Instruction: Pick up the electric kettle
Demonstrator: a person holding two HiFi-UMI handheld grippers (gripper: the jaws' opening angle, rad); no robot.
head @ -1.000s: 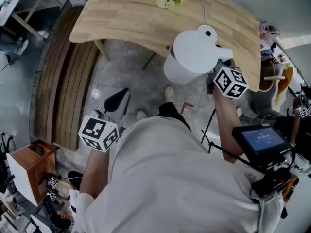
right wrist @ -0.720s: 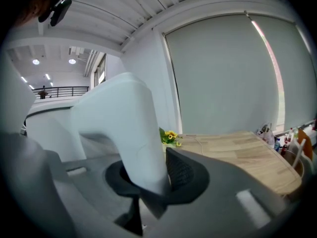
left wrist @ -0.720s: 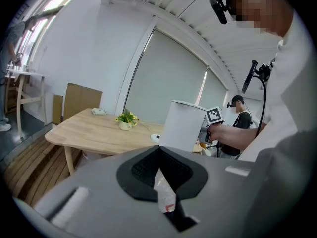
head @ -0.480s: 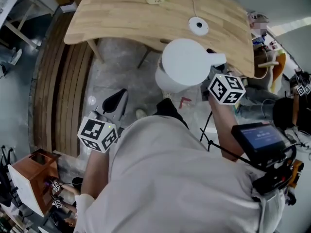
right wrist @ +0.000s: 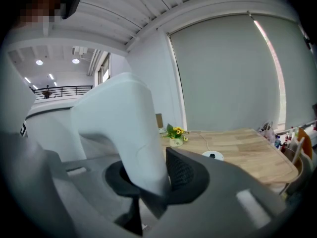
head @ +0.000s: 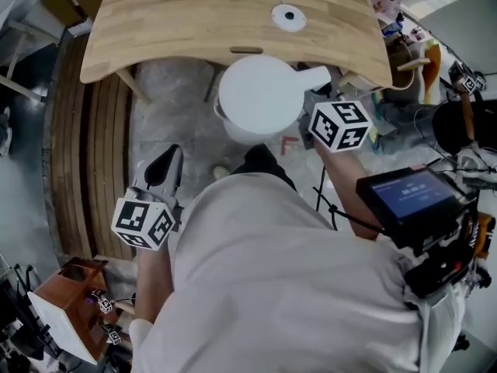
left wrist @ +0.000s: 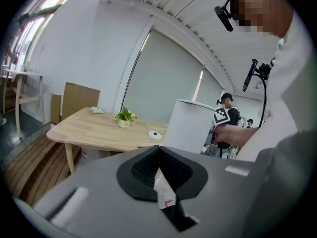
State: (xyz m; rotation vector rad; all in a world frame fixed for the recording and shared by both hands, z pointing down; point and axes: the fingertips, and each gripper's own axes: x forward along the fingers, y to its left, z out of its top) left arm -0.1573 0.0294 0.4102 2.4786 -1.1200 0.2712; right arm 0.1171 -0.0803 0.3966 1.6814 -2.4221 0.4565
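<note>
Wooden surface [head: 155, 22] out ahead of both tools, carrying only small things. Holds the white electric kettle [head: 260, 95] directly in front of the right tool [right wrist: 148, 180], upright, off the surface and over the floor on the near side of its edge. Clamps that tool's jaws on the kettle's handle [right wrist: 132, 133], one pad pressed to each side, so the grip looks firm. Carries the left tool [left wrist: 158, 155] low and well apart from the kettle, off to the right tool's left, jaws together with nothing between them, taking no part. Round power base [head: 288, 17] farther ahead of the right tool, on the surface, bare, cord running away from it. Small pot of yellow flowers [right wrist: 175, 137] beyond the base and a little left. Reads as the pickup essentially done: kettle off its base, clear of the surface, borne by one tool alone. Leaves, at most, holding it level and steady. Cannot tell whether any water sits inside.
</note>
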